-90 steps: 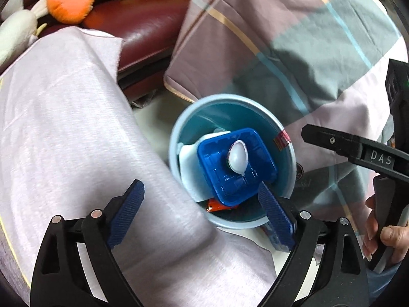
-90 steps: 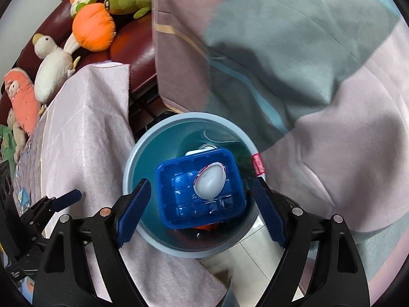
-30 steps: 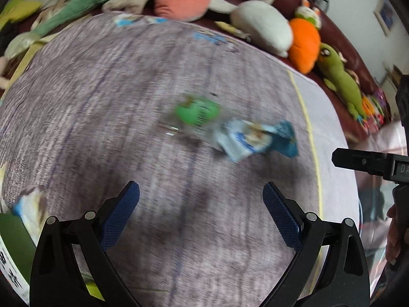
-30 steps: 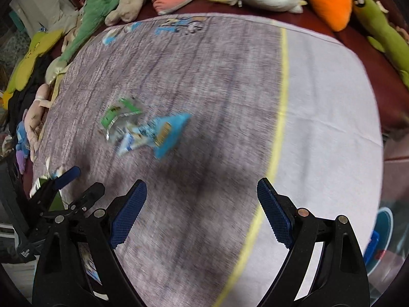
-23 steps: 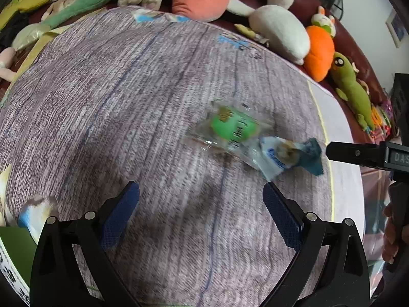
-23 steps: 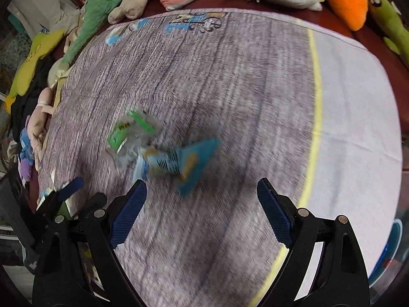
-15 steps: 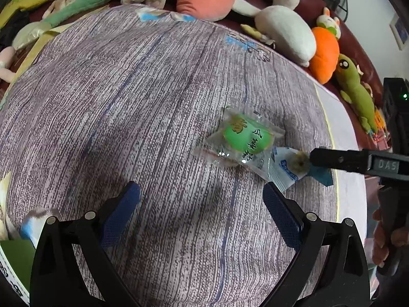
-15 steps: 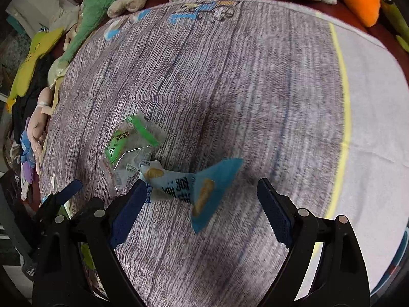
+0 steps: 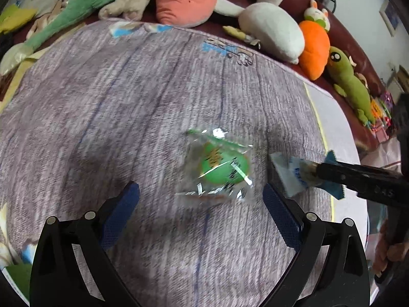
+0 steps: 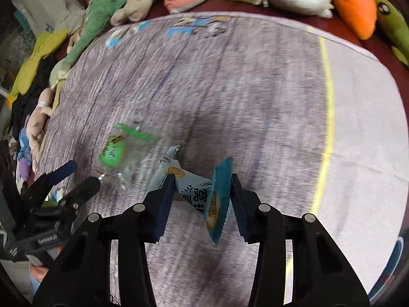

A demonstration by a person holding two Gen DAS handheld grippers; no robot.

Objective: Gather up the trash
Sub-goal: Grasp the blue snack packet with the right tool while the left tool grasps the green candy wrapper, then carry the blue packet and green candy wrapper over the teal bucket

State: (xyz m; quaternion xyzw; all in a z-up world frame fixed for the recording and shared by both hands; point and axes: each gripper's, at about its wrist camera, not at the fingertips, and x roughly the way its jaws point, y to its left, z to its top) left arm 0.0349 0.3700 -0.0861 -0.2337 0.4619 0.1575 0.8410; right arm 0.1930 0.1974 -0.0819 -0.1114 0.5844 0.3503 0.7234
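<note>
A clear wrapper with a green round sweet [image 9: 222, 169] lies on the purple-grey cloth [image 9: 127, 107], between and just ahead of the open fingers of my left gripper [image 9: 200, 200]. It also shows in the right wrist view [image 10: 120, 153]. A blue and white snack wrapper [image 10: 204, 194] sits between the fingers of my right gripper [image 10: 199, 199], which have closed onto it. In the left wrist view the right gripper's finger [image 9: 358, 176] covers part of that wrapper [image 9: 291, 176].
Plush toys line the dark red sofa at the back: an orange carrot [image 9: 313, 43], a white duck [image 9: 271, 30], a green dinosaur [image 9: 69, 12]. A yellow stripe [image 10: 328, 102] crosses the cloth. The blue bin's rim [image 10: 393, 273] shows at lower right.
Both grippers moved from the bin to the cloth and down to the wrappers. My right gripper has closed on the blue and white wrapper; the left one has come closer to the green sweet.
</note>
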